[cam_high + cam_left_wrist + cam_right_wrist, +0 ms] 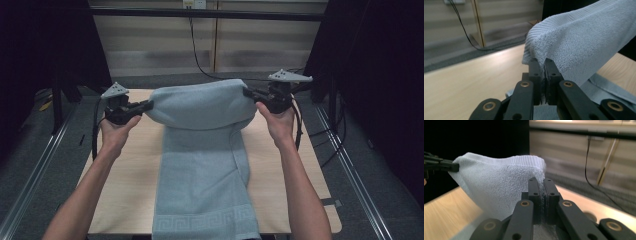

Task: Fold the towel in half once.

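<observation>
Each hand-held gripper, left [148, 104] and right [246, 92], pinches a far corner of the towel [202, 155], lifted above the worktop [131, 170].

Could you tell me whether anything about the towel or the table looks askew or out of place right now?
Nothing stands out. Both the left gripper and the right gripper pinch the far corners of the blue towel, lifted evenly, while its near patterned end lies straight on the wooden table.
</observation>
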{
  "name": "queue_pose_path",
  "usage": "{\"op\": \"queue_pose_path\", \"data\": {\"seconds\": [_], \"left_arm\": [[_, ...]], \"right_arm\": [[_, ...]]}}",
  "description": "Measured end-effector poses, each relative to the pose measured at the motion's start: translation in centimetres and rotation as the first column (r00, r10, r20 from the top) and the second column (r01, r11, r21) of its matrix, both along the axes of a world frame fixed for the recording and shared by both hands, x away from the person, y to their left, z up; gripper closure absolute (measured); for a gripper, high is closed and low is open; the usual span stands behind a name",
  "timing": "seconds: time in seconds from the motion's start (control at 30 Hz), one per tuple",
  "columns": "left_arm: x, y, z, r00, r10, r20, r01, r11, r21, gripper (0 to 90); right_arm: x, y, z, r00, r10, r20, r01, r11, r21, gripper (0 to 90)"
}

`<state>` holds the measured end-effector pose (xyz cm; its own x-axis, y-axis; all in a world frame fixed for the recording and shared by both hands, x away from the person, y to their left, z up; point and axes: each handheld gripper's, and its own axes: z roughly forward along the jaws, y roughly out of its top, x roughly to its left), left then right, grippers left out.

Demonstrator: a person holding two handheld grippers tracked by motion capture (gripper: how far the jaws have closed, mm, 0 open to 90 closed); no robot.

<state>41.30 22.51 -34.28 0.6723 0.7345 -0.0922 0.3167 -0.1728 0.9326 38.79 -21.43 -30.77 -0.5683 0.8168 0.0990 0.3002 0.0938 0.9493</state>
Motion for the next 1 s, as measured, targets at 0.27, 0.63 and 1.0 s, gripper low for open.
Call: {"op": "queue_pose_path", "data": {"seconds": [0.27, 0.63, 1.0], "left_arm": [[-4.4, 1.1, 4.3, 0.9911, -0.082, 0.104, 0.089, 0.9941, -0.062, 86.1], [-13.8, 1.4, -4.0, 0.9651, -0.261, -0.02, 0.261, 0.9651, -0.026, 86.0], [-18.6, -2.0, -14.8, 0.8554, -0.385, -0.346, 0.461, 0.8706, 0.171, 85.4]], "right_arm": [[-3.6, -1.1, 4.0, 0.9916, 0.048, 0.12, -0.057, 0.9962, 0.067, 86.8], [-12.4, -2.3, -1.7, 0.9869, 0.159, 0.023, -0.158, 0.9864, -0.043, 86.7], [-18.4, -1.3, -14.9, 0.9227, 0.21, -0.323, -0.245, 0.967, -0.07, 86.6]]}}
